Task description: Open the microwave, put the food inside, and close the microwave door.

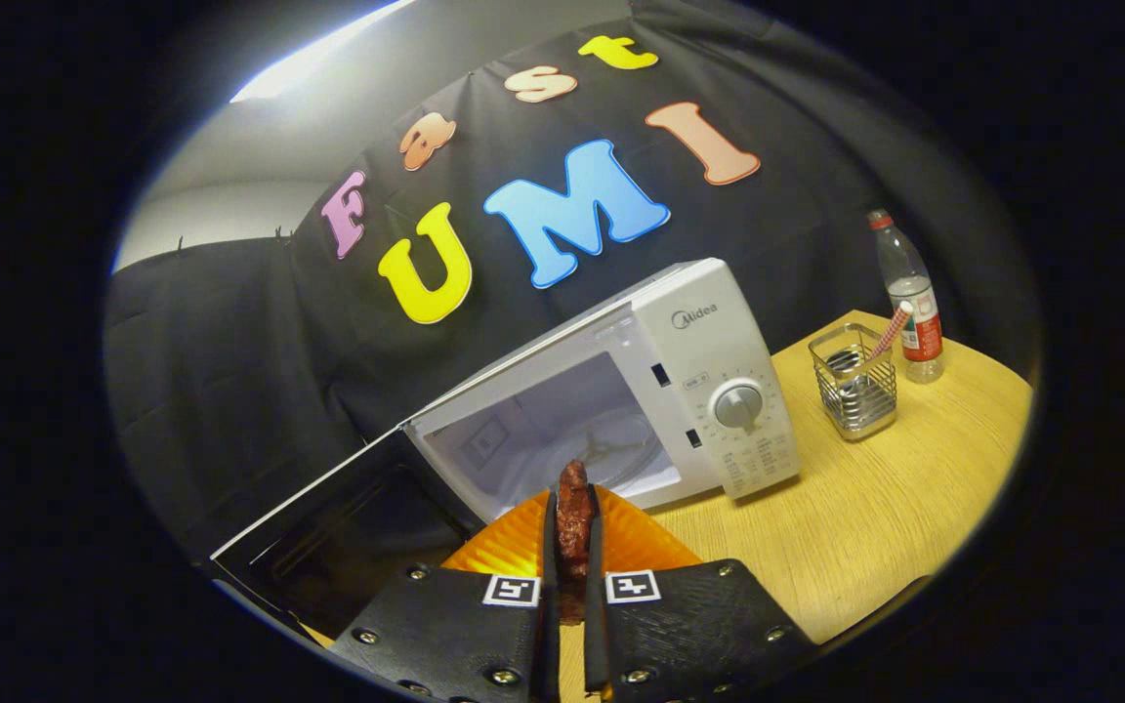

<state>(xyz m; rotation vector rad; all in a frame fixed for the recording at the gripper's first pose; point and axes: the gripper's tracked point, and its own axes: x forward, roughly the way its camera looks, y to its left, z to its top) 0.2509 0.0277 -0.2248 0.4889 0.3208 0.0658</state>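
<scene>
Gripper view: gripper [572, 532] clamped on brown food [573, 508] over orange plate [514, 547], before open microwave [709, 371] with bare cavity.

Wooden table [875, 508], light-toned, carrying 2 bystanders off to one side: wire mesh holder [854, 383] with 1 striped straw [890, 332] leaning out of its top, and just beyond it, near the black cloth, upright clear plastic bottle [904, 293] with red cap and red label
</scene>
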